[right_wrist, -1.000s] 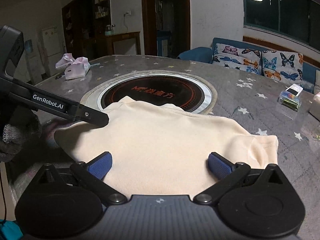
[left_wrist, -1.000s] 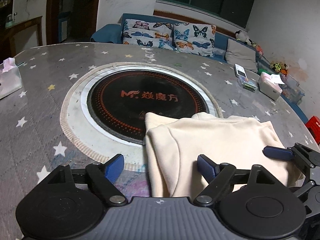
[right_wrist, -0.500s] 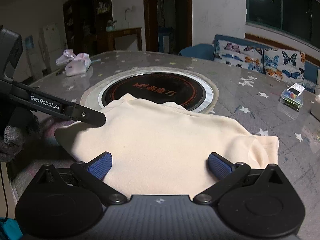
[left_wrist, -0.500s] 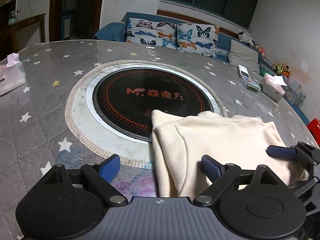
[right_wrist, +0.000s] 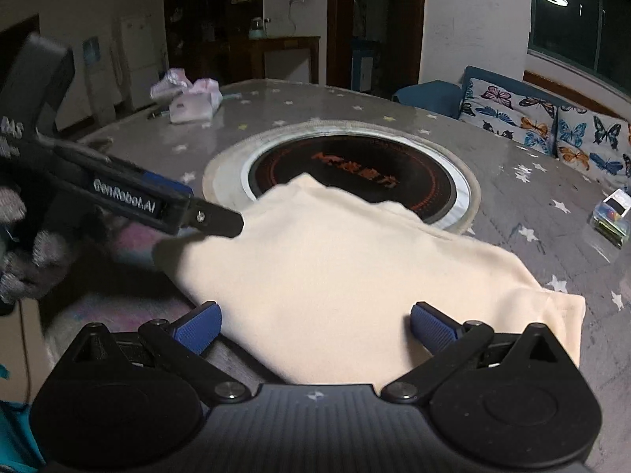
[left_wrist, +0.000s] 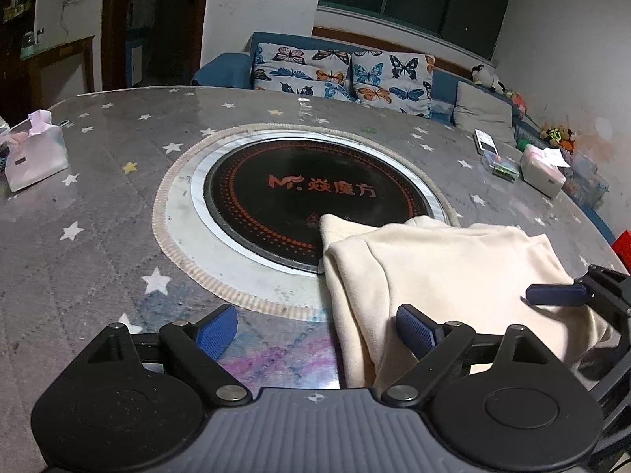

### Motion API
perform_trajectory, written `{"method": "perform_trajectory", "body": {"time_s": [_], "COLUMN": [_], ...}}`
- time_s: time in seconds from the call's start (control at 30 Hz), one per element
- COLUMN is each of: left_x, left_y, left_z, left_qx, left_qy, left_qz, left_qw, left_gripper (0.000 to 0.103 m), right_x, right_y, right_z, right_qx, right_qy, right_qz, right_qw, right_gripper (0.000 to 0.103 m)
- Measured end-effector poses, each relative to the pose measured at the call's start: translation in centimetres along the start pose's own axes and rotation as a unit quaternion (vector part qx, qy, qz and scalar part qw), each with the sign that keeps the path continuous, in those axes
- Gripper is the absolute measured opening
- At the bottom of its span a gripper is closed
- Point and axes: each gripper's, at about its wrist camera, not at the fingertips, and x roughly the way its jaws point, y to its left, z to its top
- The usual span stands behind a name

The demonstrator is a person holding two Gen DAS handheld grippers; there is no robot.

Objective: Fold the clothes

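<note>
Both grippers – left point(left_wrist: 315, 327) & right point(right_wrist: 315, 325) – jaws wide apart, gripping nothing, over cream garment point(right_wrist: 335, 268).

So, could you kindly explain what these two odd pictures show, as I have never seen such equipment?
No robot here: a person holds a two-finger gripper in each hand, each with a camera looking along its blue-padded fingers. One picture comes from the left gripper, the other from the right gripper. Both stand open, holding nothing. On the star-patterned table lies a folded cream garment, partly over a round black cooktop. A tissue pack sits farther off. The left gripper also shows in the right view, above the garment's edge.
</note>
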Motion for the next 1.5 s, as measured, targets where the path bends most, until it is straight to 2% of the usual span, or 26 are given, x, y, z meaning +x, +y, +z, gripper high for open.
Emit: {"method": "perform_trajectory", "body": {"time_s": [0.1, 0.2, 0.3, 0.4, 0.57, 0.77, 0.87, 1.03, 1.07, 1.23, 1.43, 1.5], "left_x": [0.1, 0.3, 0.1, -0.2, -0.4, 0.0, -0.1, -0.3, -0.3, -0.2, -0.1, -0.1], "left_y": [0.1, 0.3, 0.5, 0.6, 1.0, 1.3, 1.6, 2.2, 2.3, 2.2, 2.1, 2.3], "left_z": [0.1, 0.0, 0.0, 0.2, 0.3, 0.3, 0.4, 0.7, 0.7, 0.8, 1.0, 1.0], "left_qx": [-0.001, -0.006, -0.01, -0.007, -0.013, -0.018, -0.022, -0.031, -0.033, -0.04, -0.05, -0.055], "left_qy": [0.0, 0.006, 0.006, 0.001, -0.001, 0.005, 0.004, 0.001, 0.001, 0.003, 0.009, 0.011], "left_qz": [-0.002, -0.005, -0.014, -0.013, -0.015, -0.015, -0.016, -0.014, -0.013, -0.012, -0.015, -0.019], "left_qw": [1.0, 0.9999, 0.9998, 0.9999, 0.9998, 0.9997, 0.9996, 0.9994, 0.9994, 0.9991, 0.9986, 0.9982], "left_gripper": [0.089, 0.086, 0.079, 0.077, 0.069, 0.068, 0.068, 0.068, 0.068, 0.069, 0.07, 0.07], "right_x": [0.0, 0.7, 0.2, -0.2, 1.2, 4.1, 4.1, 2.1, 1.8, 0.6, 0.8, 1.1], "right_y": [-1.3, -2.3, -1.7, -1.4, -2.9, -5.7, -5.5, -2.2, -1.3, 3.0, 7.9, 9.2], "right_z": [0.3, 0.1, 0.5, 1.4, 2.8, 3.4, 3.3, 3.7, 3.7, 3.8, 3.1, 2.8], "right_qx": [0.01, 0.033, 0.015, 0.004, 0.025, 0.062, 0.061, -0.001, -0.015, -0.078, -0.17, -0.194], "right_qy": [0.005, 0.022, 0.014, 0.001, -0.002, 0.027, 0.029, 0.014, 0.013, 0.008, 0.018, 0.023], "right_qz": [-0.011, 0.002, -0.004, -0.007, -0.022, -0.04, -0.04, -0.015, -0.007, 0.032, 0.052, 0.053], "right_qw": [1.0, 0.999, 1.0, 1.0, 0.999, 0.997, 0.997, 1.0, 1.0, 0.996, 0.984, 0.979], "right_gripper": [0.103, 0.103, 0.103, 0.103, 0.102, 0.102, 0.102, 0.101, 0.098, 0.095, 0.083, 0.075]}}
